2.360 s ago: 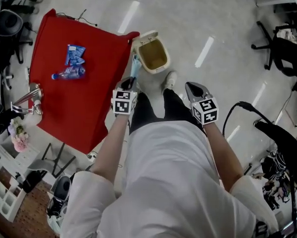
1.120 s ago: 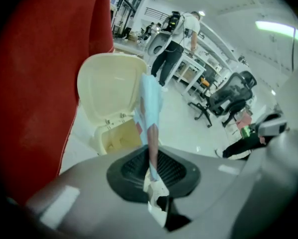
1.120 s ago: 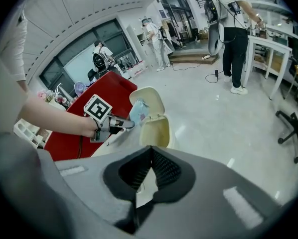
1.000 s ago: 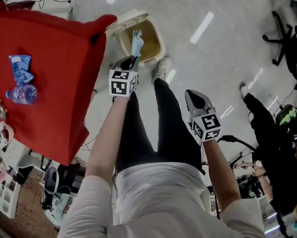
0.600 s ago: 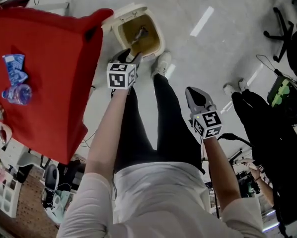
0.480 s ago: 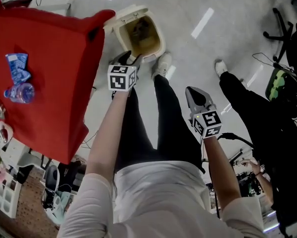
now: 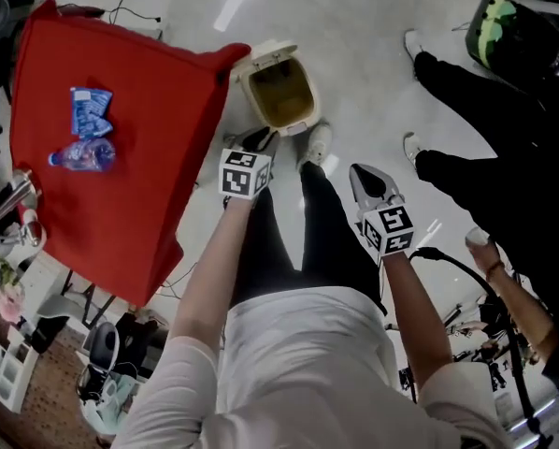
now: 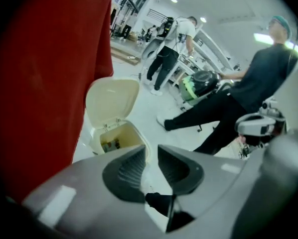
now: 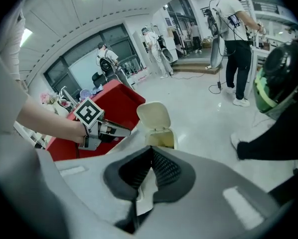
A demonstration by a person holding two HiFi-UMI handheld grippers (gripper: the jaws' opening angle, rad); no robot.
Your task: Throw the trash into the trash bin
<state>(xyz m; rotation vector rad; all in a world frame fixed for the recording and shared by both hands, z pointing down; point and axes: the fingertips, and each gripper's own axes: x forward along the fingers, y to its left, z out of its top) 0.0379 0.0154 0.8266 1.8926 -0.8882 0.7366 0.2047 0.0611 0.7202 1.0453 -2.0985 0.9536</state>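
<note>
Red-covered table (image 7: 121, 195) sits left of the left gripper (image 8: 151, 151); its cloth edge hangs just beside that claw. A bystander in black (image 7: 504, 157) is off to the right of the right gripper (image 9: 150, 151), well apart from it. The trash bin (image 8: 111, 99) stands on the floor with its lid up, right ahead of and below the left claw's tips, not touching. Something small lies inside it, too small to tell what.

The left claw's jaws have just been closing. A narrow gap remains and nothing is between the pads. The right claw's jaws meet at the tips. A pale sliver shows lower between the pads, and I can't tell if it is a thing or floor.

A plastic bottle (image 7: 85, 155) and blue packet (image 7: 90, 110) lie touching on the red cloth, far left of the left claw.
</note>
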